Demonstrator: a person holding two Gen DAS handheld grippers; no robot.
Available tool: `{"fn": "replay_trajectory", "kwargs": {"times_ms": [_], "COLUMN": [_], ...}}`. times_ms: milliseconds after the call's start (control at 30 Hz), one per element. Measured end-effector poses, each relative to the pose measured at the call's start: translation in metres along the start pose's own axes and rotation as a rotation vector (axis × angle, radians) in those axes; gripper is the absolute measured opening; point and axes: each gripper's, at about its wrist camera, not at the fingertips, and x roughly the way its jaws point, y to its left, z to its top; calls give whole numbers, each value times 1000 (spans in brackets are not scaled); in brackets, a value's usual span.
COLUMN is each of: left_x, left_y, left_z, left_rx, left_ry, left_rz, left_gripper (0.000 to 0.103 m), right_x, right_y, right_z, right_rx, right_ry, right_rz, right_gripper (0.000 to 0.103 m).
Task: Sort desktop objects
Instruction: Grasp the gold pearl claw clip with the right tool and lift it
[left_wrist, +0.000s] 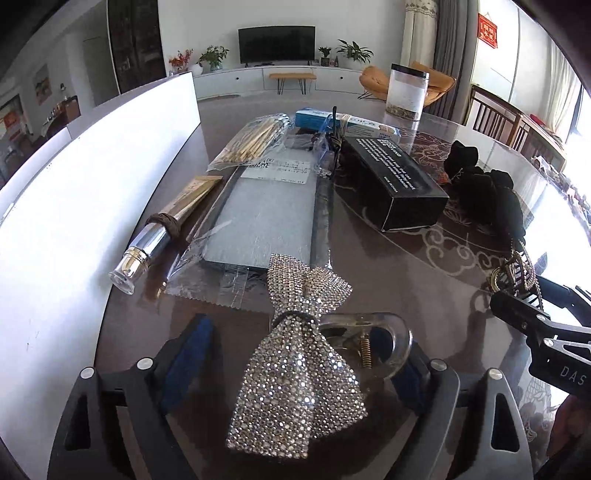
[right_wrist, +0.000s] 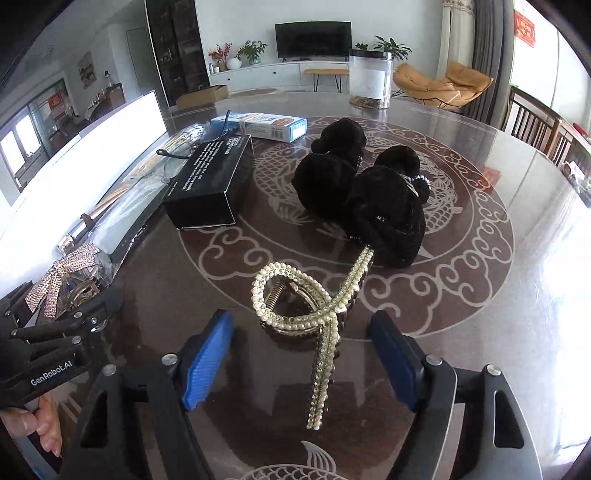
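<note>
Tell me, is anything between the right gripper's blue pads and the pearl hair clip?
No. The pearl-studded looped hair clip lies on the glass-topped table between the right gripper's open blue pads, with only bare table around it.

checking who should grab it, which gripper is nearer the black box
Left. The black box lies just past the left gripper, beyond the rhinestone bow clip. The right gripper sits further off, the box up to its left.

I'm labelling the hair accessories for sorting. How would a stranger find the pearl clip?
On the table with the fish medallion, find the black fluffy pile. The pearl clip lies at its near edge: a looped pearl ribbon, unlike the rhinestone bow far left.
</note>
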Motion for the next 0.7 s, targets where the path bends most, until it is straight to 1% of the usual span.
{"fn": "replay_trajectory", "kwargs": {"times_ms": [67, 133, 167, 200, 267, 467, 567, 700], "left_x": [0, 1, 2, 2, 2, 2, 2, 2], "left_y": [-3, -4, -4, -5, -5, -6, -6, -5], "left_z": [-1, -1, -1, -1, -1, -1, -1, -1], "left_rx": [14, 20, 25, 32, 35, 35, 35, 35], "left_ry": [1, 5, 11, 18, 18, 18, 18, 17], "left_rz": [2, -4, -10, -16, -19, -20, -20, -18], "left_gripper": [95, 98, 102, 103, 103, 103, 103, 103], "right_x": [0, 1, 1, 1, 2, 5, 8, 8], "right_y": [-1, -3, -4, -5, -6, 0, 2, 2], "right_z": [-1, -1, -1, -1, -1, -2, -3, -4], "right_rx": [4, 14, 22, 29, 34, -5, -11, -13], "right_ry": [-1, 0, 1, 1, 1, 9, 23, 23], "right_rz": [3, 5, 4, 3, 3, -25, -49, -50], "right_gripper": [81, 87, 88, 91, 94, 96, 103, 103]}}
